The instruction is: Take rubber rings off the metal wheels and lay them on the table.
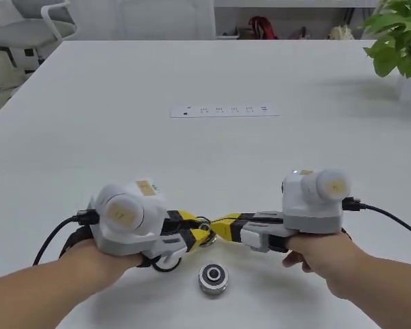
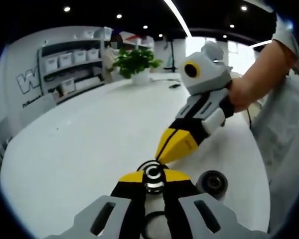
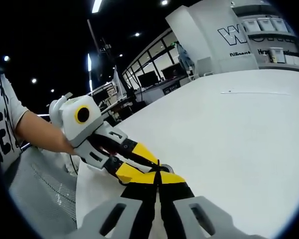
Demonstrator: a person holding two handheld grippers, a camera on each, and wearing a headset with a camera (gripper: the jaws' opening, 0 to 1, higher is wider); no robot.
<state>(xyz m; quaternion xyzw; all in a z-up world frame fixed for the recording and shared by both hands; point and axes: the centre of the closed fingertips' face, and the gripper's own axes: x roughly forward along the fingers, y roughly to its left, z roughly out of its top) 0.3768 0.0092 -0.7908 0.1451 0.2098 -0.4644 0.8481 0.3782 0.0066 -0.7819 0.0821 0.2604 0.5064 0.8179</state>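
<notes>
My left gripper is shut on a small metal wheel with black rubber rings, held just above the white table. My right gripper comes in from the right. It is shut, with its tips pinched on a rubber ring at the wheel's top edge. A second wheel lies on the table just in front of the grippers. A loose black ring lies under my left gripper.
A flat white power strip sits mid-table. A potted plant stands at the far right corner and an office chair beyond the far left edge. Cables trail from both grippers toward the near edge.
</notes>
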